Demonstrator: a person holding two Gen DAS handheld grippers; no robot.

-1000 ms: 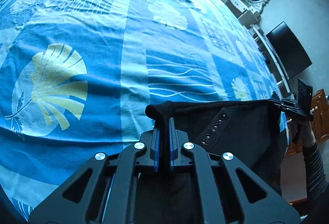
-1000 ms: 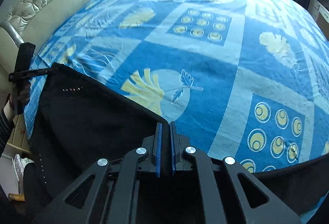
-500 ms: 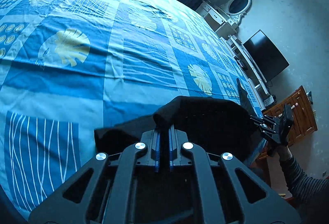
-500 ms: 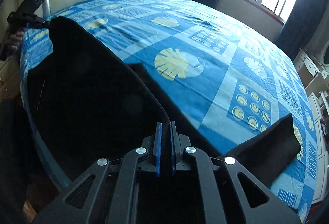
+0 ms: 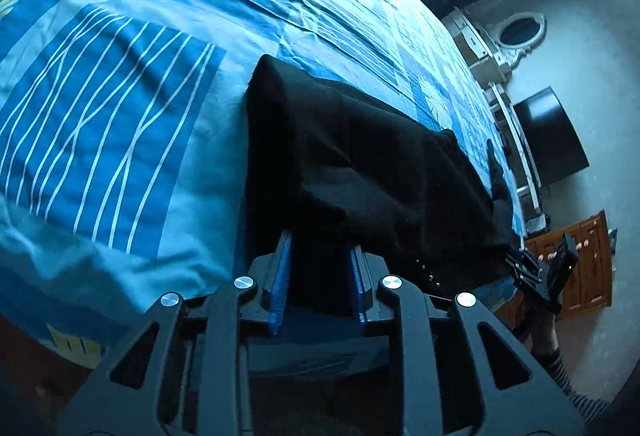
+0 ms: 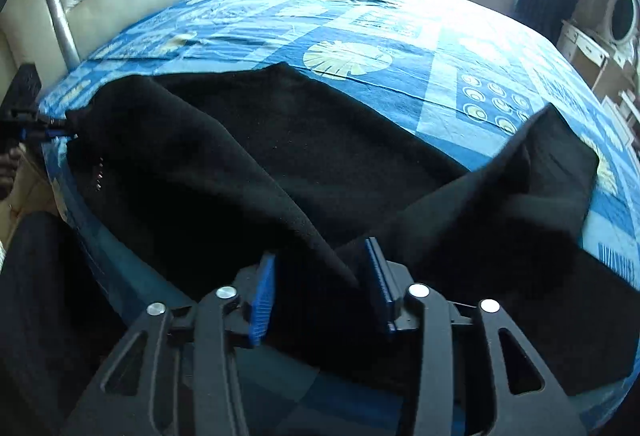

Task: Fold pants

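Spreading across the near edge of the blue patterned bed (image 6: 440,76), the black pants (image 6: 280,156) lie in dark folds, their seams and layers hard to separate. Jaws of the left gripper (image 5: 320,268) are opening, cloth between the blue pads and no clamp visible. Right gripper (image 6: 324,276) is opening too, a ridge of fabric running between its parted pads. One trouser end (image 6: 560,156) lies off right, partly cut off.
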